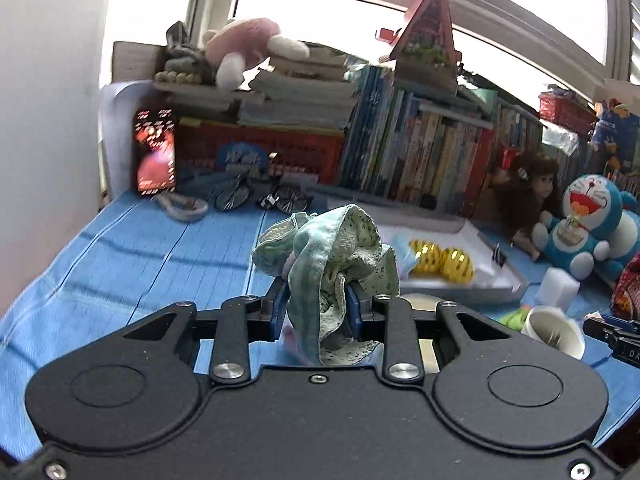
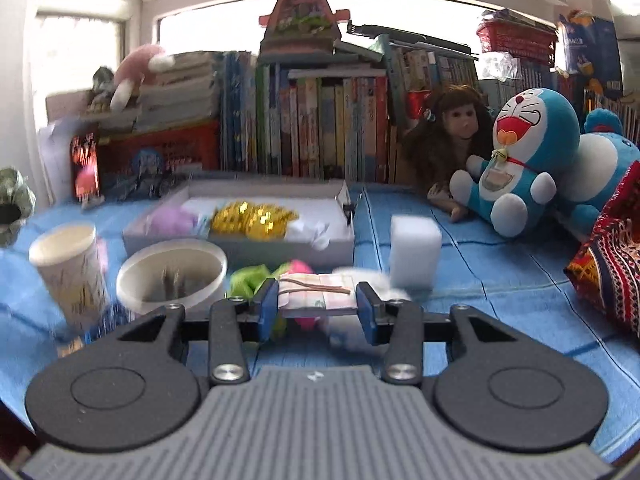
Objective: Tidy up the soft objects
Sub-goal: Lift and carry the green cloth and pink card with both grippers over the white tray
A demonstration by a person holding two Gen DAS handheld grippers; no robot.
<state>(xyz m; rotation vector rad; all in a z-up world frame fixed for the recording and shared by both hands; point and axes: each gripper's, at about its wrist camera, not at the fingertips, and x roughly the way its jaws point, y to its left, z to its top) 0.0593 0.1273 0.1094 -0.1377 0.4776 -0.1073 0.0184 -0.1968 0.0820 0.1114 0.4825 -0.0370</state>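
My left gripper [image 1: 317,304] is shut on a crumpled green patterned cloth [image 1: 332,256], which bulges above the blue pads and hangs below them, lifted off the blue table cover [image 1: 120,264]. My right gripper [image 2: 317,300] is shut on a flat pink-and-white folded bundle [image 2: 316,294] bound with a rubber band, held above the cover. A white tray [image 2: 240,248] behind it holds yellow shiny balls [image 2: 254,218], a purple soft item [image 2: 172,220] and white paper. Green [image 2: 246,280] and pink [image 2: 300,270] soft pieces lie under the right gripper.
A paper cup [image 2: 70,268] and a white round tub [image 2: 172,276] stand left of the right gripper. A white sponge block [image 2: 414,254] sits to its right. Doraemon plush [image 2: 516,164], a doll [image 2: 452,136], a patterned cushion [image 2: 612,268] and rows of books [image 2: 320,128] line the back.
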